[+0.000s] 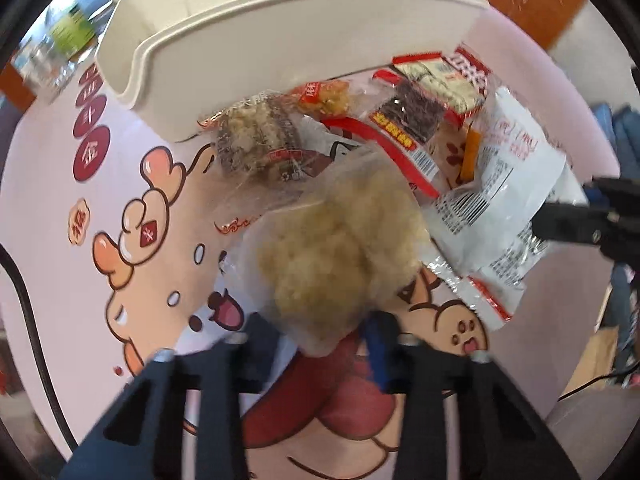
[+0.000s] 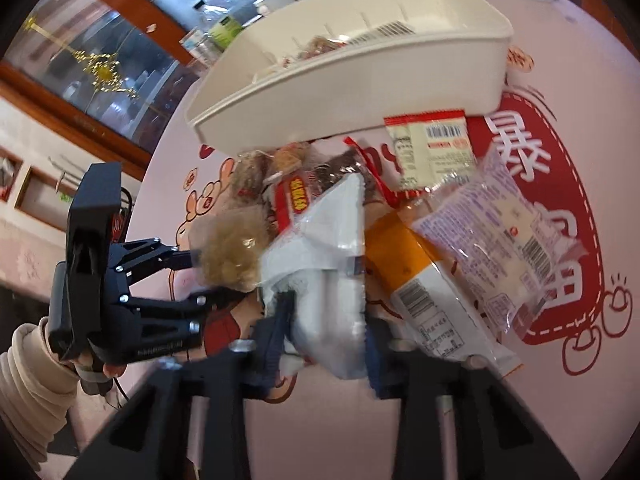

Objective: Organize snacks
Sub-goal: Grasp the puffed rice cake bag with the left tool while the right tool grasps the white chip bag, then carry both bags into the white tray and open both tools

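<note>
My left gripper [image 1: 320, 340] is shut on a clear packet of pale puffed-rice snack [image 1: 340, 248] and holds it above the table; it also shows in the right wrist view [image 2: 230, 254]. My right gripper [image 2: 326, 340] is shut on a white snack packet [image 2: 324, 252], seen in the left wrist view [image 1: 504, 208] too. A white bin [image 1: 280, 28] stands behind the pile, with some snacks inside [image 2: 320, 46]. Loose on the table lie a nut bar [image 1: 256, 136], a red-edged dark bar [image 1: 408, 116], an orange-white packet [image 2: 424, 280] and a purple packet [image 2: 492, 232].
The table [image 1: 80, 240] has a pink cloth with cartoon prints and a red emblem [image 2: 560, 184]. Bottles [image 1: 68, 36] stand behind the bin. A glass-door wooden cabinet [image 2: 88, 64] is at the back left. A black cable [image 1: 32, 320] runs along the table's left edge.
</note>
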`<state>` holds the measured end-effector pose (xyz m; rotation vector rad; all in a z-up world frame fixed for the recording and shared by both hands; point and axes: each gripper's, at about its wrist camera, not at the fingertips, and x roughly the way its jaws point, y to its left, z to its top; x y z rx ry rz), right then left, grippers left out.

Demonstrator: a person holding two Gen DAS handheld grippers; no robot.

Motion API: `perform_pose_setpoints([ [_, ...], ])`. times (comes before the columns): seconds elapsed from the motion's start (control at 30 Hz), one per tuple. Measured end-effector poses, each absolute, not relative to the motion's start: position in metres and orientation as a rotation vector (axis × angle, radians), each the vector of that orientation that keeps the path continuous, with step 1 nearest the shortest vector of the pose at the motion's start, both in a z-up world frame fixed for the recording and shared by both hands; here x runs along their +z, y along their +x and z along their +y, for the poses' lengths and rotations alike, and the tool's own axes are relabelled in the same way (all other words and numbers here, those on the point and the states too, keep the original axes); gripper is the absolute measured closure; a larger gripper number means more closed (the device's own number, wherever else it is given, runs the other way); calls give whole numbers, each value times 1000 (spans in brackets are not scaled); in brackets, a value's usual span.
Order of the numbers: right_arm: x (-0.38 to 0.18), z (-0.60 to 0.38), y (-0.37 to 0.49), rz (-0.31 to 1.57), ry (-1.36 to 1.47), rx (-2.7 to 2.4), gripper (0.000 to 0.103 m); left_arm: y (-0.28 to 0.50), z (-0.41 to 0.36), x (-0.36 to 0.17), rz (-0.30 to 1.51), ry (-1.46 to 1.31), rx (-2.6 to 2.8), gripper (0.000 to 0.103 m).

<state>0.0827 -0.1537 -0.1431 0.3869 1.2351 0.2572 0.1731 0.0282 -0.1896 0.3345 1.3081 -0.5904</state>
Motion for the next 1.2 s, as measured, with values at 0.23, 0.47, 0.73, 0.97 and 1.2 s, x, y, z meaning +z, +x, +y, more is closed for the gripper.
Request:
perform_pose_setpoints([
  [0.23, -133, -150, 77, 1209, 349, 243, 78, 150, 35, -186, 1300, 271, -562, 92],
  [0.47, -112, -155, 66, 1157, 332, 248, 83, 119, 43, -164, 1217, 213, -524, 97],
  [0.73, -87, -166, 51, 1105, 330, 240, 84, 89, 41, -115, 1099, 125, -487, 97],
  [0.97, -36, -168, 46, 996, 284, 238, 84, 90, 32, -46, 983, 60, -445, 97],
  [1.2, 39, -175, 65, 838, 204, 231, 83, 110, 23, 34, 838, 80, -406, 97],
])
